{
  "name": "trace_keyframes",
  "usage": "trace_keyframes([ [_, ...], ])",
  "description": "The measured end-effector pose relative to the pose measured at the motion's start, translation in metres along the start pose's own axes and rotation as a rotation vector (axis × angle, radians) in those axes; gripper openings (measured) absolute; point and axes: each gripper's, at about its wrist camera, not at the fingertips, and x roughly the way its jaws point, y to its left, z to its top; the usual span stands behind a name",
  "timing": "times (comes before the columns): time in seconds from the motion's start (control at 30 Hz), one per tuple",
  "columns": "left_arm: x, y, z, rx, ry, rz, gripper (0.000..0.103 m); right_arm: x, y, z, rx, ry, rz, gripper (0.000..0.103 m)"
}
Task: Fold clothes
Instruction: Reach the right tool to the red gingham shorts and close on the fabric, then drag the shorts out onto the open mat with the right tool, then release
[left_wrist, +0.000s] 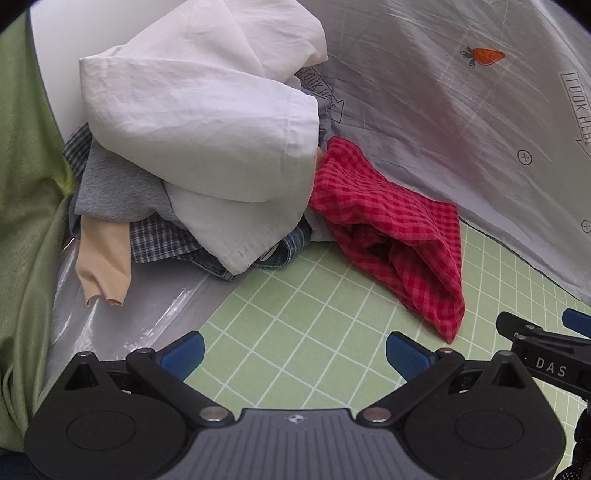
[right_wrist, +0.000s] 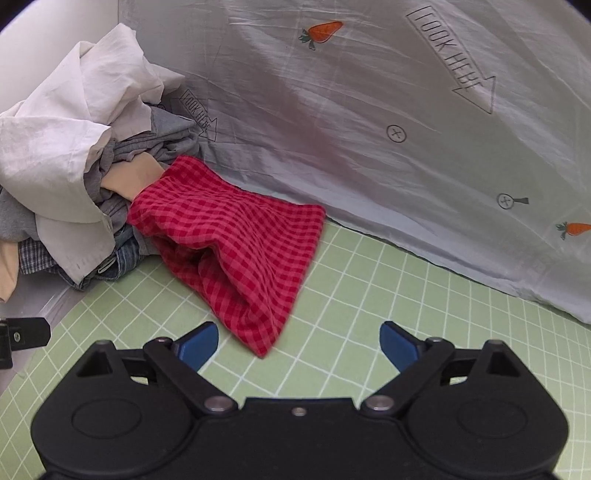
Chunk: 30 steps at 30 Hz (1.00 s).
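Left tongs (left_wrist: 294, 354) and right tongs (right_wrist: 299, 345) wide open, empty, red checked cloth (right_wrist: 236, 240), sheet (right_wrist: 406, 129) printed "LOOK HERE"

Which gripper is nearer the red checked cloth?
Right gripper: the red checked cloth tip lies just ahead between its open fingers. Left gripper sits farther, left of the tip.

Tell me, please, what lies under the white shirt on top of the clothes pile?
Under the white shirt show grey fabric, a blue plaid piece, denim and beige cloth. Anything deeper in the pile is covered.
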Motion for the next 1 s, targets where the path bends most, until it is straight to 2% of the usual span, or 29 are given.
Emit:
trace_keyframes([
  [0.1,0.023,-0.002,0.01,-0.005,0.021,0.013,0.103,0.032,0.01,0.011,-0.03,0.015,0.015,0.078],
  [0.27,0.046,-0.003,0.02,-0.011,0.04,0.019,0.102,0.081,0.018,0.018,-0.043,0.076,0.053,0.063],
  [0.37,0.059,-0.003,0.026,-0.013,0.05,0.022,0.102,0.097,0.023,0.019,-0.045,0.101,0.079,0.049],
  [0.4,0.063,-0.004,0.028,-0.014,0.053,0.023,0.102,0.101,0.025,0.018,-0.05,0.104,0.076,0.039],
  [0.43,0.067,-0.004,0.029,-0.015,0.056,0.024,0.102,0.104,0.026,0.018,-0.057,0.11,0.067,0.025],
  [0.47,0.071,-0.004,0.031,-0.015,0.059,0.025,0.102,0.107,0.028,0.018,-0.065,0.116,0.058,0.015],
  [0.5,0.07,-0.005,0.032,-0.009,0.056,0.026,0.101,0.108,0.028,0.017,-0.075,0.121,0.055,0.001],
  [0.67,0.051,-0.008,0.03,-0.012,0.029,0.015,0.1,0.092,0.011,0.008,-0.038,0.101,0.07,0.001],
  [0.77,0.035,-0.011,0.023,-0.009,0.02,0.006,0.1,0.074,-0.009,-0.006,0.008,0.104,0.047,0.001],
  [0.9,0.01,-0.015,0.006,-0.001,0.014,-0.011,0.1,0.042,-0.044,-0.039,0.076,0.13,-0.006,0.001],
  [1.0,-0.012,-0.02,-0.012,0.013,0.011,-0.022,0.1,0.01,-0.077,-0.077,0.134,0.159,-0.068,0.001],
])
